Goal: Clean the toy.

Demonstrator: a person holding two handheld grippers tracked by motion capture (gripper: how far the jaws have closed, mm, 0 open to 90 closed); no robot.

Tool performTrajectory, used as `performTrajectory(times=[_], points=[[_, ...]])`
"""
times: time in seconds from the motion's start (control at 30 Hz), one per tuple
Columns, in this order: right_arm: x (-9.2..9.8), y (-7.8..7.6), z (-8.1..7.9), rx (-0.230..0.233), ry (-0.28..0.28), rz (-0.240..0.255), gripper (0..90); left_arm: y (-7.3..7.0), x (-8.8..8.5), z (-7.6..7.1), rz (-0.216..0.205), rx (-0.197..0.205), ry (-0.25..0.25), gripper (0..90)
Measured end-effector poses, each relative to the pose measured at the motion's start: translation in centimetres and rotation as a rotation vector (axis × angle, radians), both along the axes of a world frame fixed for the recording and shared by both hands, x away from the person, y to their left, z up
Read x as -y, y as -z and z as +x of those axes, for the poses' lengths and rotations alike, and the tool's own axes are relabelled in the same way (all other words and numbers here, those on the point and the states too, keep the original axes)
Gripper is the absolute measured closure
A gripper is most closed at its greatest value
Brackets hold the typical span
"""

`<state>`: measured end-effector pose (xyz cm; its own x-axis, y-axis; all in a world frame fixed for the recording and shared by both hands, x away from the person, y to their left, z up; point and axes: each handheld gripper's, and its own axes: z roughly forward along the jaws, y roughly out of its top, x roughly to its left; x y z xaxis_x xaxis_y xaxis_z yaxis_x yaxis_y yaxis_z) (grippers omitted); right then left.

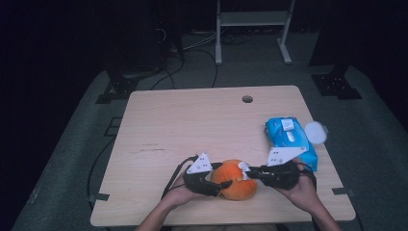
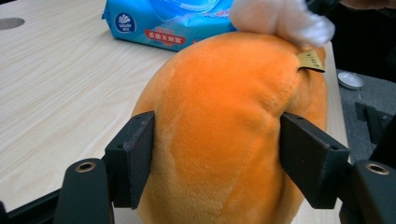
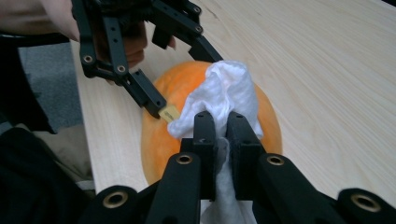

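Dim room, wood counter [image 1: 192, 125]. Orange plush [image 2: 224, 130] clamped by left gripper [image 2: 217, 156]; white wipe [image 3: 224, 95] pinched by right gripper [image 3: 220, 135], pressed on plush top. Wiping judged underway, finish unclear.

Left gripper [image 1: 222, 185] at lower centre of the high view, jaws clamped wide around something bulky, right gripper [image 1: 247, 173] facing it, jaws pinched nearly together, both hand-held.
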<state>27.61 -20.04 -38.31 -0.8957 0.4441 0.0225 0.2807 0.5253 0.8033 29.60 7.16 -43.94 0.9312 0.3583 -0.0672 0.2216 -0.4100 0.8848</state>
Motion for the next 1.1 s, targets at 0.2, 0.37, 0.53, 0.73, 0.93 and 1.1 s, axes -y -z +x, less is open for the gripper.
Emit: performTrajectory(times=[0.2, 0.37, 0.53, 0.73, 0.93, 1.1], points=[[1.0, 0.5, 0.7, -0.063, -0.027, 0.004, 82.2, -0.9, -1.3, 0.8, -0.040, -0.149, 0.120, 19.3], [0.7, 0.8, 0.6, -0.086, -0.062, -0.004, 81.9, 0.2, -0.7, 1.7, -0.015, -0.241, 0.066, 9.5], [0.6, 1.0, 0.7, -0.091, -0.049, 0.004, 81.8, 0.3, -0.1, 1.3, -0.018, -0.171, 0.064, 28.9], [1.1, -0.6, 0.7, 0.015, 0.041, 0.042, 82.2, -2.2, -0.1, 0.6, -0.100, 0.132, -0.018, 40.0], [0.3, 0.5, 1.9, 0.021, 0.089, 0.005, 82.6, -0.1, 0.0, 1.7, -0.021, 0.084, -0.011, 21.8], [-0.1, 1.7, 2.0, -0.027, 0.067, 0.010, 82.6, 0.5, -1.4, 2.7, -0.079, -0.098, -0.062, 10.3]])
